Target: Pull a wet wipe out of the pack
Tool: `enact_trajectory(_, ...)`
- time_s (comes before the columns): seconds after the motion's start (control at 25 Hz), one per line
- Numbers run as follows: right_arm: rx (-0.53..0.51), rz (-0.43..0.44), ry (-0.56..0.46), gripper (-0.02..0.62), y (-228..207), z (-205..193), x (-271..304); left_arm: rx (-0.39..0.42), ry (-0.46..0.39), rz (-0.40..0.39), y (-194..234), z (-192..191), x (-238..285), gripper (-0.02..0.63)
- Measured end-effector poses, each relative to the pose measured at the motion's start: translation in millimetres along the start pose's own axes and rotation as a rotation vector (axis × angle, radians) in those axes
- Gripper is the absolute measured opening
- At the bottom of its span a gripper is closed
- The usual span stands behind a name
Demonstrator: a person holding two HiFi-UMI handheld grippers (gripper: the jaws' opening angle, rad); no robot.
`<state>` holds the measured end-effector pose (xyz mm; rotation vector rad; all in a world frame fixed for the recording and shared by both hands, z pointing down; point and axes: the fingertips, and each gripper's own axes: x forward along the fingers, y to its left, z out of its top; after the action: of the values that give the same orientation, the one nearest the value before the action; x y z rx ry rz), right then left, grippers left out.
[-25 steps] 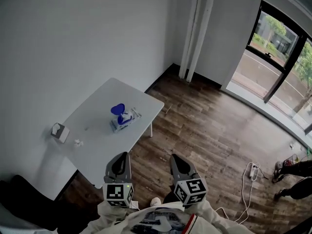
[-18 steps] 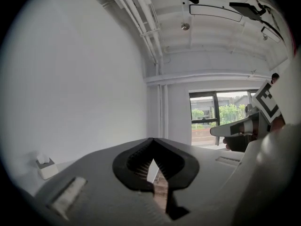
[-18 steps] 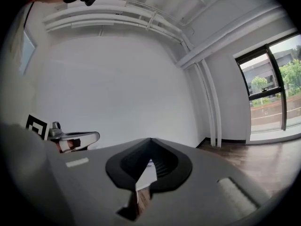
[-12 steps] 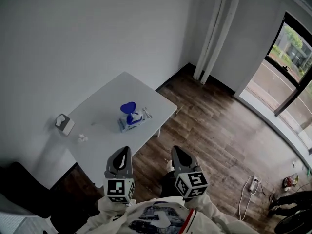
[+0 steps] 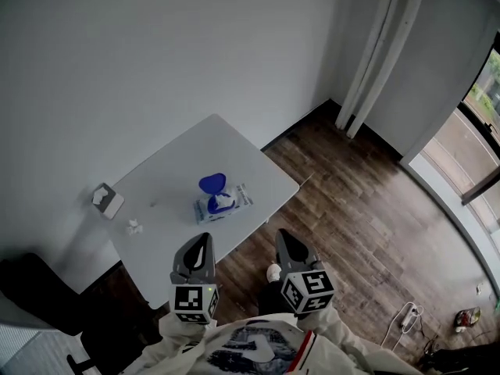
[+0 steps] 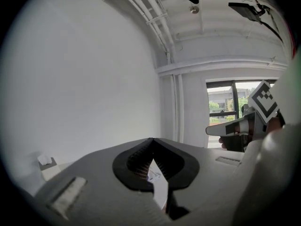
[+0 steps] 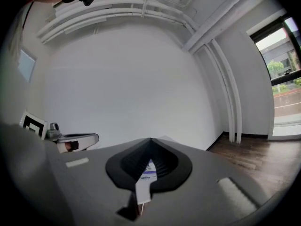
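The wet wipe pack (image 5: pixel 222 203) lies on the white table (image 5: pixel 172 170) with its blue lid standing open. Both grippers are held in front of the person's chest, short of the table's near edge and apart from the pack. My left gripper (image 5: pixel 205 239) is shut and holds nothing; my right gripper (image 5: pixel 283 236) is the same. In the left gripper view the jaws of the left gripper (image 6: pixel 153 140) meet at their tips, and a bit of the pack (image 6: pixel 153 175) shows through the gap below them. The right gripper (image 7: pixel 151 139) also has closed jaws, with the pack (image 7: pixel 148 169) beyond.
A small tissue box (image 5: pixel 105 201) and a crumpled white scrap (image 5: pixel 133 226) sit at the table's left end. A dark chair (image 5: pixel 47 303) stands at the lower left. A curtain (image 5: pixel 383 45) and a power strip (image 5: pixel 409 314) on the wood floor are to the right.
The table and pack have come closer and slid rightward in the head view as the person moves toward them. Both grippers stay shut in front of the chest.
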<state>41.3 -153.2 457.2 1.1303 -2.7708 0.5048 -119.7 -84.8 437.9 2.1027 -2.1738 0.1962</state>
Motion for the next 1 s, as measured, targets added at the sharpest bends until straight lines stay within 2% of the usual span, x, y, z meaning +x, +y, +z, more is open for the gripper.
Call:
enact_trajectory(0.6,-0.023,0.186,0.096,0.006,-69.0,36.8,126.4,-0.032,0.042,0.196,22.7,14.8,114.1,0.005)
enact_trajectory(1.0,-0.057,0.324,0.167,0.006,-77.4,35.3,189.1,-0.075,0.073,0.363,43.6,2.3,130.8,0.005)
